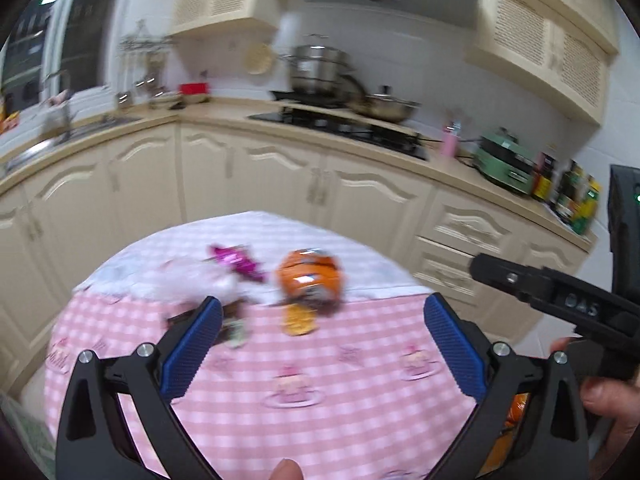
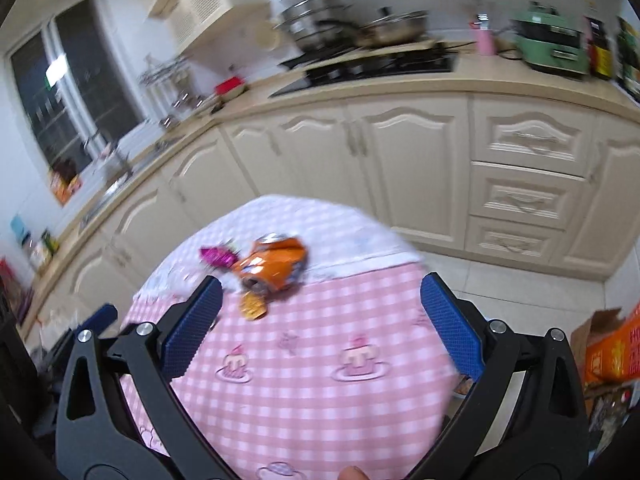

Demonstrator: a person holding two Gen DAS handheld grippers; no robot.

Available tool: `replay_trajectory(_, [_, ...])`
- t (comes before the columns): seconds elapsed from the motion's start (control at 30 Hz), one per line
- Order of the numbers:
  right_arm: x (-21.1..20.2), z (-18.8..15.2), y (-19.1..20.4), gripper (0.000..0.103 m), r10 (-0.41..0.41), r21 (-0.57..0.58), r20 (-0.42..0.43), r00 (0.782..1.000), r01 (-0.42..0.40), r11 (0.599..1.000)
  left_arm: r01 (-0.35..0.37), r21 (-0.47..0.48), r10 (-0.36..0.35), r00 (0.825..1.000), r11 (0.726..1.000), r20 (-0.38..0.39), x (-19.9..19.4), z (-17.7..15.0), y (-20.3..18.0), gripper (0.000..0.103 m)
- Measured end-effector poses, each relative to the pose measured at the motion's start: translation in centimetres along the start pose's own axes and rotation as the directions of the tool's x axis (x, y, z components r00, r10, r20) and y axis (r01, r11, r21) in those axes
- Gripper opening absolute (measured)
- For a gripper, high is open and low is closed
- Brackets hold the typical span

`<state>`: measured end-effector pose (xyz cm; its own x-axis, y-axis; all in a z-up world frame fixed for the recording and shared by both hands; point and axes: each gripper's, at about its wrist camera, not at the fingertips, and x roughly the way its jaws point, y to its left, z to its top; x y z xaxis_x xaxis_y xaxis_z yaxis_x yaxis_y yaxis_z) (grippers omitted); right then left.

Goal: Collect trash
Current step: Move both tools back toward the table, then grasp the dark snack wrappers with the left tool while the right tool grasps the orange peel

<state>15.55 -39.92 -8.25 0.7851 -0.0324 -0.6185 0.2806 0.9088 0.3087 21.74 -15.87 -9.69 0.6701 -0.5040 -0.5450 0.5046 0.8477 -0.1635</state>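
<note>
Trash sits in a loose cluster toward the far end of a table (image 1: 360, 384) w/ pink checked cloth: a crushed orange can (image 1: 310, 280), a magenta wrapper (image 1: 236, 261) just left of it, a small yellow wrapper (image 1: 298, 320) touching the can's near side, and pale crumpled plastic (image 1: 192, 280) further left. Left gripper (image 1: 322, 320) hangs above the cloth, jaws spread wide, nothing between them; the can lies beyond its tips. Right gripper (image 2: 320, 300) is likewise released and empty, w/ the can (image 2: 272, 266), magenta wrapper (image 2: 218, 257) and yellow wrapper (image 2: 252, 306) ahead, nearer its left finger. Both views are motion-blurred. Behind: cream cabinets (image 2: 400, 160), stove w/ pots (image 1: 320, 68), green cooker (image 1: 506, 164) on the counter.
</note>
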Motion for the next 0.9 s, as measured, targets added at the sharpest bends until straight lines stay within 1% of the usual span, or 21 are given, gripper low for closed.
replay_trajectory(0.1, [1.9, -0.7, 2.3, 0.097, 0.010, -0.047, -0.045, 0.999, -0.012, 0.999, -0.039, -0.024, 0.039, 0.999, 0.999, 0.005, 0.0, -0.7, 3.1, 0.099])
replay_trajectory(0.17, [3.2, -1.2, 3.4, 0.097, 0.021, -0.064, -0.074, 0.997, -0.025, 0.998, -0.085, -0.036, 0.085, 0.996, 0.996, -0.013, 0.5, -1.5, 5.6, 0.099])
replay_trajectory(0.23, [4.1, -1.7, 4.1, 0.097, 0.024, -0.079, -0.097, 0.995, -0.031, 0.996, -0.117, -0.046, 0.115, 0.992, 0.992, -0.046, 1.6, -2.2, 8.2, 0.099])
replay_trajectory(0.37, [6.5, -2.6, 4.6, 0.097, 0.010, -0.090, -0.151, 0.988, -0.024, 0.996, -0.145, -0.035, 0.139, 0.981, 0.989, -0.135, 5.1, -3.7, 11.9, 0.099])
replay_trajectory(0.43, [7.3, -3.1, 4.7, 0.097, -0.002, -0.093, -0.172, 0.985, -0.014, 0.996, -0.144, -0.030, 0.137, 0.976, 0.989, -0.167, 7.0, -4.1, 13.5, 0.099])
replay_trajectory(0.57, [8.9, -3.8, 4.9, 0.097, -0.018, -0.110, -0.210, 0.978, -0.005, 0.994, -0.135, -0.001, 0.132, 0.968, 0.991, -0.216, 10.3, -4.4, 14.9, 0.098])
replay_trajectory(0.6, [9.3, -4.0, 4.9, 0.097, -0.021, -0.117, -0.219, 0.976, -0.005, 0.993, -0.129, -0.002, 0.125, 0.965, 0.992, -0.232, 11.0, -4.3, 15.1, 0.098])
replay_trajectory(0.63, [9.7, -4.1, 4.9, 0.097, -0.026, -0.125, -0.226, 0.974, -0.003, 0.992, -0.101, -0.014, 0.094, 0.961, 0.995, -0.260, 11.9, -4.1, 15.4, 0.098])
replay_trajectory(0.73, [10.6, -4.4, 4.9, 0.097, -0.040, -0.133, -0.240, 0.970, 0.008, 0.991, -0.079, -0.009, 0.073, 0.959, 0.997, -0.275, 13.0, -3.8, 15.3, 0.098])
replay_trajectory(0.77, [11.1, -4.4, 4.9, 0.097, -0.046, -0.136, -0.244, 0.969, 0.013, 0.991, -0.074, -0.006, 0.069, 0.957, 0.997, -0.282, 13.3, -3.7, 15.3, 0.095])
replay_trajectory(0.8, [11.6, -4.5, 4.9, 0.097, -0.053, -0.139, -0.245, 0.968, 0.019, 0.990, -0.061, -0.009, 0.056, 0.955, 0.998, -0.293, 13.5, -3.7, 15.3, 0.086])
replay_trajectory(0.83, [12.1, -4.5, 4.9, 0.097, -0.060, -0.141, -0.247, 0.967, 0.026, 0.990, -0.072, 0.005, 0.070, 0.951, 0.997, -0.301, 13.8, -3.8, 15.2, 0.071])
replay_trajectory(0.87, [12.6, -4.5, 4.9, 0.097, -0.062, -0.141, -0.249, 0.966, 0.027, 0.990, -0.083, 0.020, 0.085, 0.950, 0.996, -0.299, 13.9, -3.7, 15.1, 0.050])
replay_trajectory(0.9, [13.3, -4.5, 4.9, 0.097, -0.061, -0.139, -0.255, 0.965, 0.026, 0.990, -0.082, 0.033, 0.088, 0.950, 0.996, -0.300, 13.9, -3.8, 15.0, 0.039])
